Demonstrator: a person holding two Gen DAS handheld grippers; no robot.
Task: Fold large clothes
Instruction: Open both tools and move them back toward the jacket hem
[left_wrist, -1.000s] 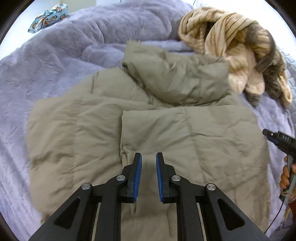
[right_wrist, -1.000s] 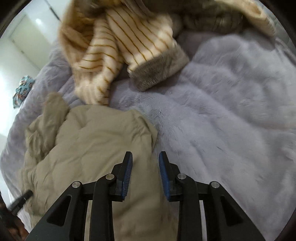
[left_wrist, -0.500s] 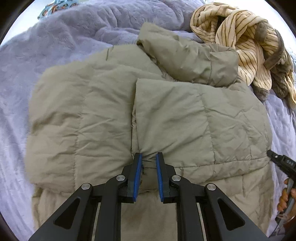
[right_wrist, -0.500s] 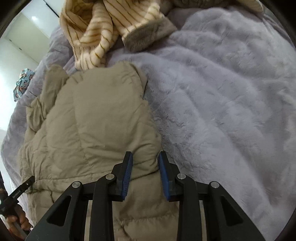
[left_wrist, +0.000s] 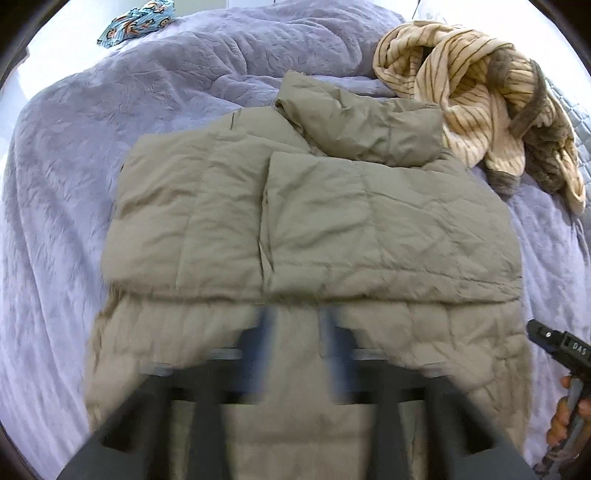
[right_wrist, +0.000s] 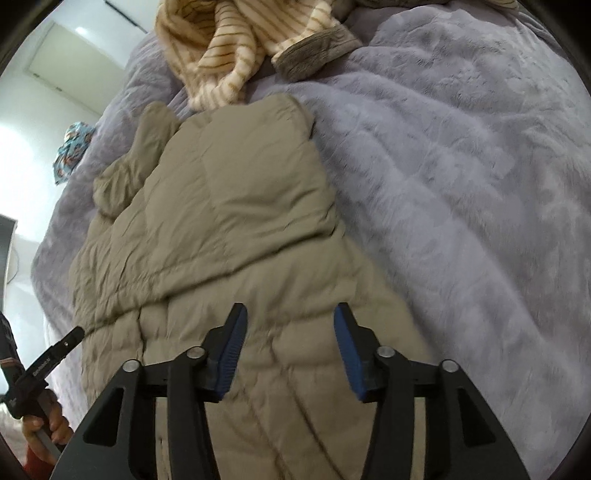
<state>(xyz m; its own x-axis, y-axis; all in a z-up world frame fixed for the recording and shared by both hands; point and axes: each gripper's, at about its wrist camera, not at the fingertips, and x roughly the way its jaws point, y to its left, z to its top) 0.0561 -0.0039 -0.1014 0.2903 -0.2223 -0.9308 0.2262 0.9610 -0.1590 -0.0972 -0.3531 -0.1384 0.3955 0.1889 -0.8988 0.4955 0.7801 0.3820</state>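
Lavender plush bedspread (left_wrist: 92, 177), wide and bare along the right side. Khaki puffer jacket (left_wrist: 332, 221) centred, upper half doubled over, folded edge straight across. Left tool (left_wrist: 291, 332) blurred, spread, empty. Right tool (right_wrist: 290, 347) wide, empty, over hem. Striped fleece robe (left_wrist: 480, 92) touching collar.

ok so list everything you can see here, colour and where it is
quilted khaki puffer jacket: one, khaki, partly folded, mid-bed
fluffy lavender blanket: one, lavender, covering the bed under everything
cream striped fleece garment with grey cuffs: one, cream and grey, heaped beyond the jacket
blue patterned cloth: one, blue print, far edge of bed
left claw: one, black with blue pads, blurred, open over the jacket's lower part
right claw: one, black with blue pads, open above the jacket
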